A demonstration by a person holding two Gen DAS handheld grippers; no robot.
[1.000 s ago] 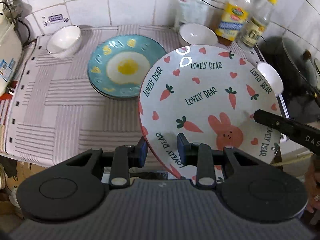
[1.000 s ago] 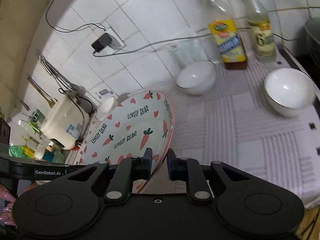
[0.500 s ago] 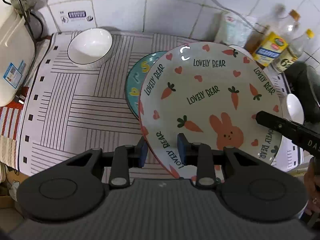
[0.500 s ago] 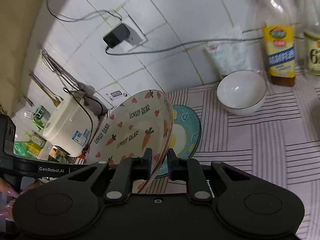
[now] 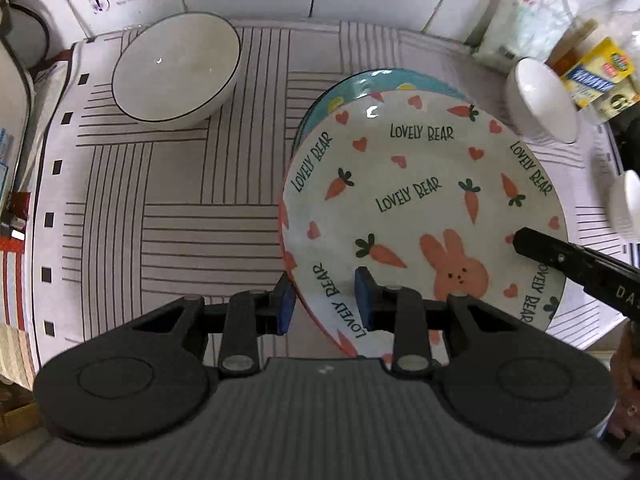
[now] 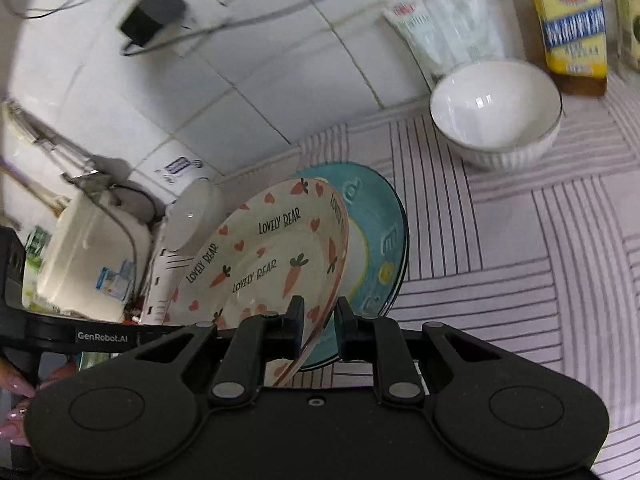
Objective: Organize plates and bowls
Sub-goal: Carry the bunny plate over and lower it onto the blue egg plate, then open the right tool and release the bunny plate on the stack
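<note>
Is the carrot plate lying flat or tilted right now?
Tilted. The carrot plate is held at a slant over the blue plate, rim pinched by both grippers.

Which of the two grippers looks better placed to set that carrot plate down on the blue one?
Neither alone: left gripper and right gripper each grip the carrot plate at opposite rims, above the blue plate.

**Tiled kitchen corner, striped cloth on the counter**

I see white wall tiles [image 6: 248, 92] with grey grout behind the counter [image 5: 188, 216], which is covered by a white cloth with dark line patterns. A black plug adapter [image 6: 152, 16] sits in a wall socket, its cable trailing along the tiles. A cream-coloured appliance [image 6: 84, 256] stands at the counter's left end.
</note>
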